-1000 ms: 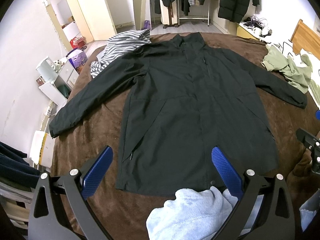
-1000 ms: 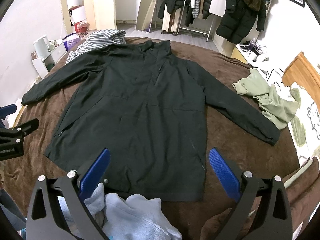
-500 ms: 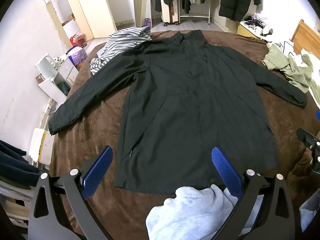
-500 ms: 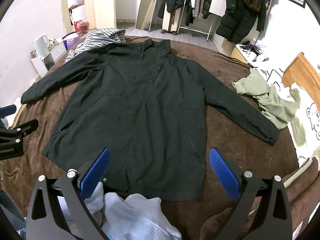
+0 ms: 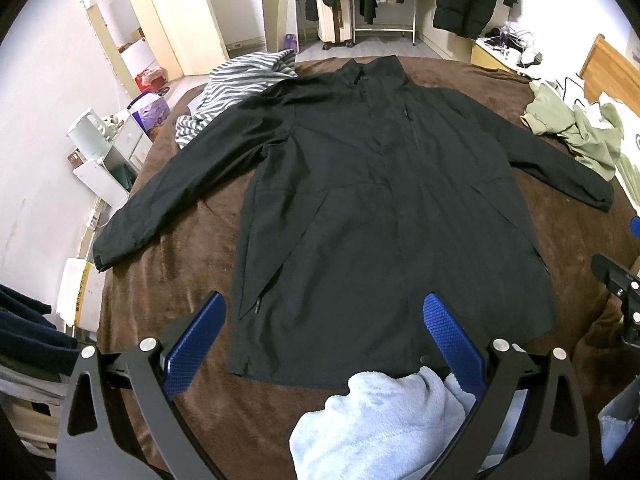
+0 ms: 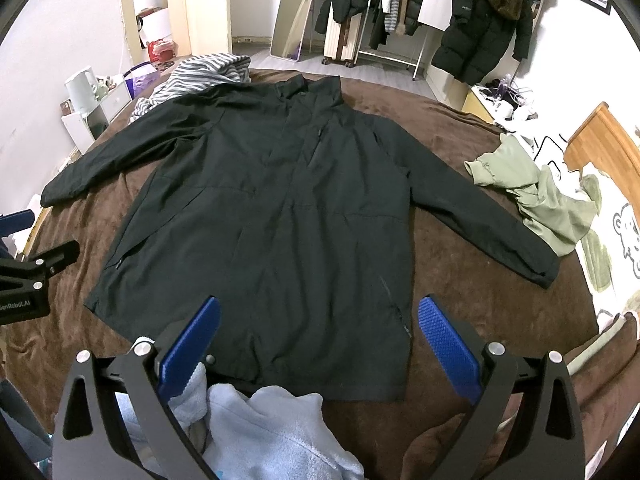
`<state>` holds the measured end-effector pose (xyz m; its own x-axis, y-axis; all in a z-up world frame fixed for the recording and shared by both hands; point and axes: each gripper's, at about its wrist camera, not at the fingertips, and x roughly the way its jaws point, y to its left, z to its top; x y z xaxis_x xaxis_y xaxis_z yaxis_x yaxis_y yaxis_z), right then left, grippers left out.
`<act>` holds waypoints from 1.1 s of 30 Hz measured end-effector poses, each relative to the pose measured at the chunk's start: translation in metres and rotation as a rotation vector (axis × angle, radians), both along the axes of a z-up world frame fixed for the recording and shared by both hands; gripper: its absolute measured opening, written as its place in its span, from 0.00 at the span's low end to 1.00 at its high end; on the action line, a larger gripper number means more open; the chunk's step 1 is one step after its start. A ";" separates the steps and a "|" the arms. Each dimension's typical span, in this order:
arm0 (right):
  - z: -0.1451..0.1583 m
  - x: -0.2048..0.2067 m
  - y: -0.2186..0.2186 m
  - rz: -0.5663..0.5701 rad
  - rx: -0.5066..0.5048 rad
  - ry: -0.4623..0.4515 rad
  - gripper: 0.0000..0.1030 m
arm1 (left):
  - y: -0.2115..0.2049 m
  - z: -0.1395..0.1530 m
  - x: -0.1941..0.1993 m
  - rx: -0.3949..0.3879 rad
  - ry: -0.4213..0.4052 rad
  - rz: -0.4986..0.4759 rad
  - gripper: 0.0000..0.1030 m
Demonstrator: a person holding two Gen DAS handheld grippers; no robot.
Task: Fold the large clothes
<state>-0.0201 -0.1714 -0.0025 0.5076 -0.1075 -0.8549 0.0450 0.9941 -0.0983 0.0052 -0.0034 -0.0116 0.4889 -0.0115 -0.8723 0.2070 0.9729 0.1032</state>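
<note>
Black jacket (image 5: 384, 208) lies flat on the bed (image 5: 168, 280), sleeves spread, ready for folding. Left claw (image 5: 324, 340) and right claw (image 6: 318, 340) hang apart, empty, above its hem. Blue fleece (image 6: 272, 432) bunched just below hem.

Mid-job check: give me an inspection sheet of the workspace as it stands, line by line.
Surface: brown blanket covering the bed.
Job's things: black jacket laid flat, front up, both sleeves spread.
Clutter: striped garment at the collar end; green garment beside one sleeve; light blue fleece at the hem.
Grippers: left gripper and right gripper above the hem, jaws open, holding nothing.
Cables: tangle on the yellow stand.
Surroundings: clothes rack, suitcase, kettle.
</note>
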 end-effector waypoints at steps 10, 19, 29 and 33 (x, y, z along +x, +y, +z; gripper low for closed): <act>-0.007 0.000 0.001 0.002 0.000 0.005 0.95 | -0.003 -0.005 -0.002 -0.004 0.012 -0.003 0.94; -0.010 0.002 0.002 -0.001 0.009 0.008 0.95 | -0.003 -0.007 -0.002 -0.004 0.016 -0.006 0.94; -0.018 0.006 -0.001 -0.037 0.009 -0.002 0.95 | -0.008 -0.009 0.006 -0.009 0.018 -0.031 0.94; -0.012 0.012 -0.013 -0.060 -0.021 -0.016 0.95 | -0.019 -0.009 0.016 -0.011 0.019 -0.063 0.94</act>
<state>-0.0079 -0.1845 -0.0147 0.5132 -0.1560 -0.8440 0.1059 0.9873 -0.1181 0.0209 -0.0222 -0.0207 0.4704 -0.0517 -0.8809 0.2696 0.9590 0.0876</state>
